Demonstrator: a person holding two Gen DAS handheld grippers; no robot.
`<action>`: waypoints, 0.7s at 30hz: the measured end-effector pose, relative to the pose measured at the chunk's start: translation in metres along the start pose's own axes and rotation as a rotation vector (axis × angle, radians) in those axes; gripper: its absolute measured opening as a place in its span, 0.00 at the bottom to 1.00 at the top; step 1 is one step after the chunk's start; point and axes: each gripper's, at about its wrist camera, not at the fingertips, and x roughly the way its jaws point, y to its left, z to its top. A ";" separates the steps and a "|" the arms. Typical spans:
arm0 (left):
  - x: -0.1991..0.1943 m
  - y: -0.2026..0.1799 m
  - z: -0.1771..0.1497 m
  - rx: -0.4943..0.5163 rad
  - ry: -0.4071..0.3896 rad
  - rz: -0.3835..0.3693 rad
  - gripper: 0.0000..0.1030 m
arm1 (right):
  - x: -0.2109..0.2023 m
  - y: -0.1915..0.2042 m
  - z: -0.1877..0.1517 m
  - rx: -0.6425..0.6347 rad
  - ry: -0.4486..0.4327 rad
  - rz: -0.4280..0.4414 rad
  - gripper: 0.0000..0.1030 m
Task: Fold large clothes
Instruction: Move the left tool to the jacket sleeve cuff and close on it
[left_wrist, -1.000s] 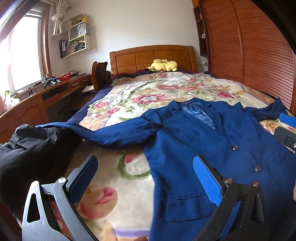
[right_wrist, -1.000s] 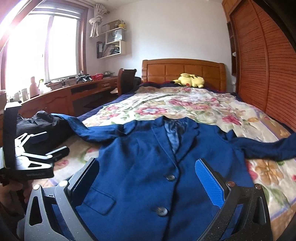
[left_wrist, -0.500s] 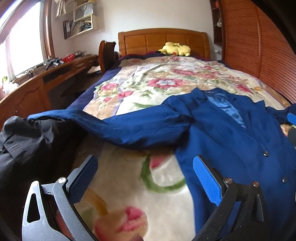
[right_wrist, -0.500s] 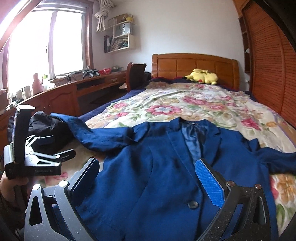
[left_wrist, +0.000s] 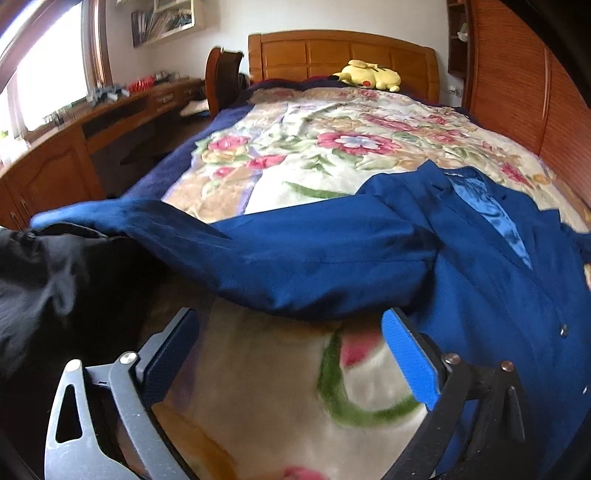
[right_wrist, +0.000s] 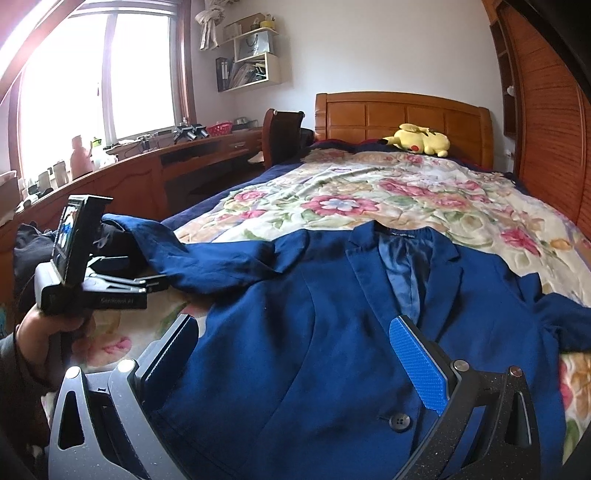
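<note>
- Blue jacket lies face up and spread flat on the floral blanket of the bed, collar toward the wooden headboard, buttons showing down its front.
- One sleeve stretches out sideways to the bed's edge, its cuff resting on a black garment heaped there.
- Left gripper hangs over bare blanket just short of that sleeve; its jaws stand wide apart and have just been closing a little, with nothing between them but blanket.
- Right gripper hovers above the jacket's front panel, its jaws apart and empty, the lapel just beyond its blue pad.
- In the right wrist view, a hand holds the left gripper beside the sleeve.
- A yellow plush toy lies by the headboard, well apart from the jacket.
</note>
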 end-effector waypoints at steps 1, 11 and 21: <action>0.003 0.004 0.003 -0.020 0.008 -0.011 0.92 | 0.000 -0.001 0.000 0.003 0.001 -0.001 1.00; 0.021 0.018 0.013 -0.109 0.023 0.005 0.81 | 0.001 0.003 -0.001 -0.004 -0.004 0.007 1.00; 0.036 0.033 0.029 -0.140 0.029 0.028 0.52 | 0.004 -0.007 -0.003 -0.020 0.036 0.014 1.00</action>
